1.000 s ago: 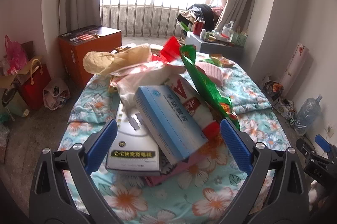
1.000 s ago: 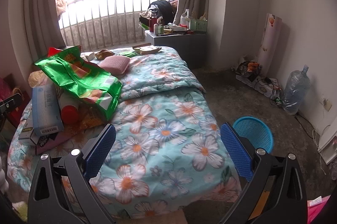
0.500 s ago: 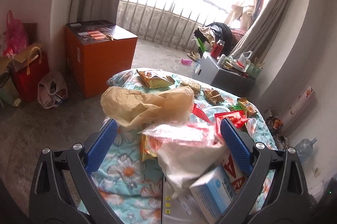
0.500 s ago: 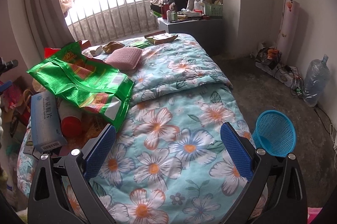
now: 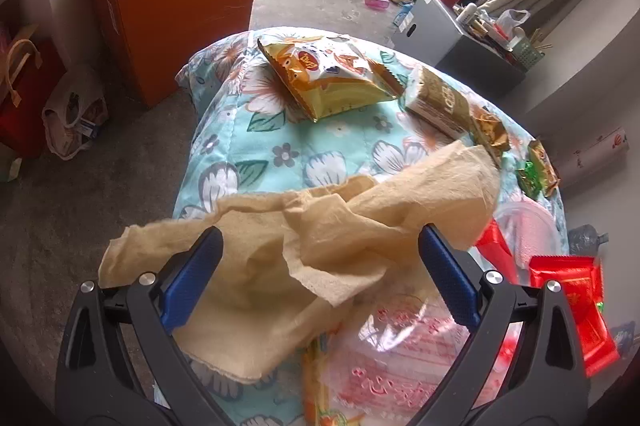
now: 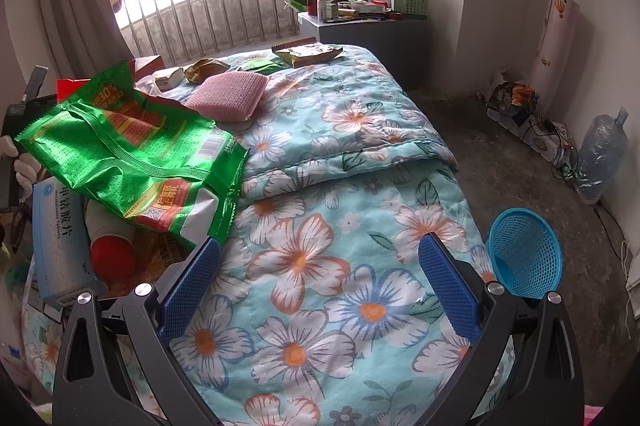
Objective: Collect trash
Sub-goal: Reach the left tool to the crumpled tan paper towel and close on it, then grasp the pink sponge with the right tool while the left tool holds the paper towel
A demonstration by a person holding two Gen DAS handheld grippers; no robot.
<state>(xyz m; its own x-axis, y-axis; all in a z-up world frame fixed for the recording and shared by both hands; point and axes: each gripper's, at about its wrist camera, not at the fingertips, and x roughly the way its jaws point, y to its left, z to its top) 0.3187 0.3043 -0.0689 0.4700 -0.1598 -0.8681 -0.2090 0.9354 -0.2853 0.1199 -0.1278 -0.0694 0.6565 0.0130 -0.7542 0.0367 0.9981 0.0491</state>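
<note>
Bedroom, bright barred window far; bed with floral quilt filling both views. Grey concrete floor around it.

Left wrist view: left hand-held gripper over the bed's left edge, blue pads wide apart, nothing clamped. Crumpled tan paper lying between and under the pads; contact with the pads cannot be told. Clear plastic bag with red print near, just right of the paper. Red wrapper at right edge. Gold snack bag farther up the quilt, gold-brown packet just right of it, small green-and-gold wrapper beyond that. Orange box on floor far left; red bag and white plastic bag beside it.

Right wrist view: right hand-held gripper over bare quilt, pads open, empty. Green snack bag on left of bed, resting on a pile: blue medicine box, red-capped white bottle. Pink knitted pad far of the green bag. More wrappers at far end of bed. Blue mesh basket on floor, right of bed, just beside right finger. Water jug by right wall. Grey cabinet with clutter below window. Gloved hand at left edge.
</note>
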